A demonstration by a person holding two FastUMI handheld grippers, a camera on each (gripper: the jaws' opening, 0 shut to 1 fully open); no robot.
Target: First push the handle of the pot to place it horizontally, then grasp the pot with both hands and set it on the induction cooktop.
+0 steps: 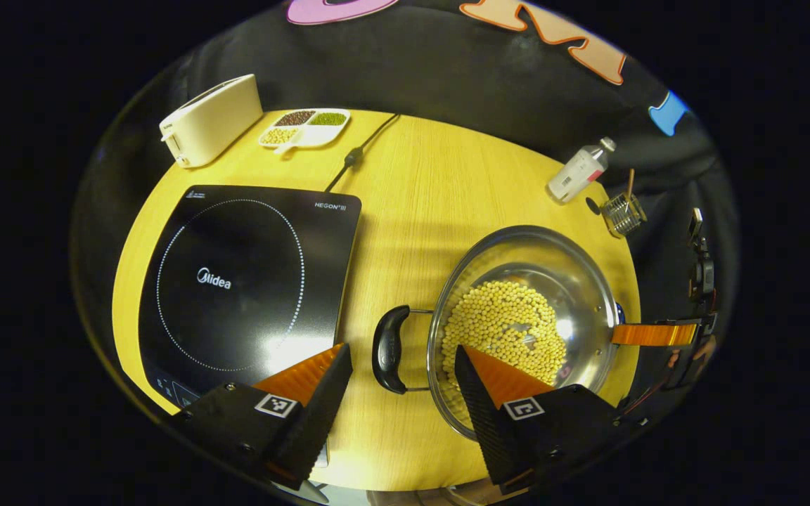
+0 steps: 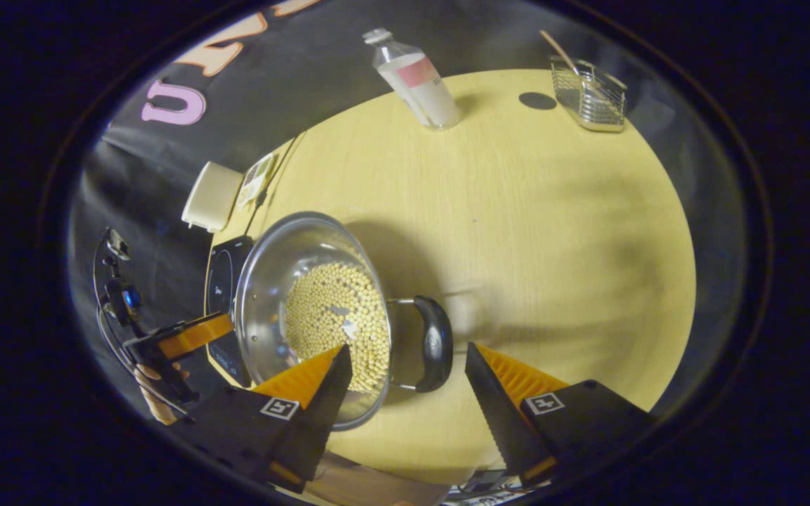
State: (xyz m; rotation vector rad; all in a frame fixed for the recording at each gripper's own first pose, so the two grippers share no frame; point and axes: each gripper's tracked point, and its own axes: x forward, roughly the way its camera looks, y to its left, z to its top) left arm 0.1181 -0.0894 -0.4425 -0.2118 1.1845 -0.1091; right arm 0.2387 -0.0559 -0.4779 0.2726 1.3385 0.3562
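Left gripper view. Left claw (image 1: 401,383) released, fingers spread wide, nothing between them. Steel pot (image 1: 528,320) on the yellow table (image 1: 433,190), just beyond and right of the claw; right finger overlapping the pot's near rim, whether touching cannot be told. Pot's black handle (image 1: 389,349) lying in the gap between the fingers, projecting left from the pot wall toward the induction cooktop (image 1: 247,281). Handle grip running near-to-far; pot's handle-to-handle axis running left-right. Yellow beans (image 1: 507,330) covering the pot floor. Orange finger of the right claw (image 1: 651,334) at the pot's right rim. Cooktop left of the pot, apart from it, marked "Midea" at centre and "NEGON" at its far right corner. Cream toaster (image 1: 209,119) and divided dish (image 1: 304,126) of grains at the far left; labelled bottle (image 1: 579,171) and wire holder (image 1: 623,213) at the far right, label not legible.

Right gripper view. Right claw (image 2: 405,379) likewise released, fingers wide apart. Pot (image 2: 306,281) left of and just beyond it, left finger overlapping the near rim. Second black handle (image 2: 433,342) between the fingers, projecting right, grip running near-to-far. Left claw (image 2: 190,336) at the pot's far-left side. Bottle (image 2: 419,79) and wire holder (image 2: 590,95) at the table's far edge.
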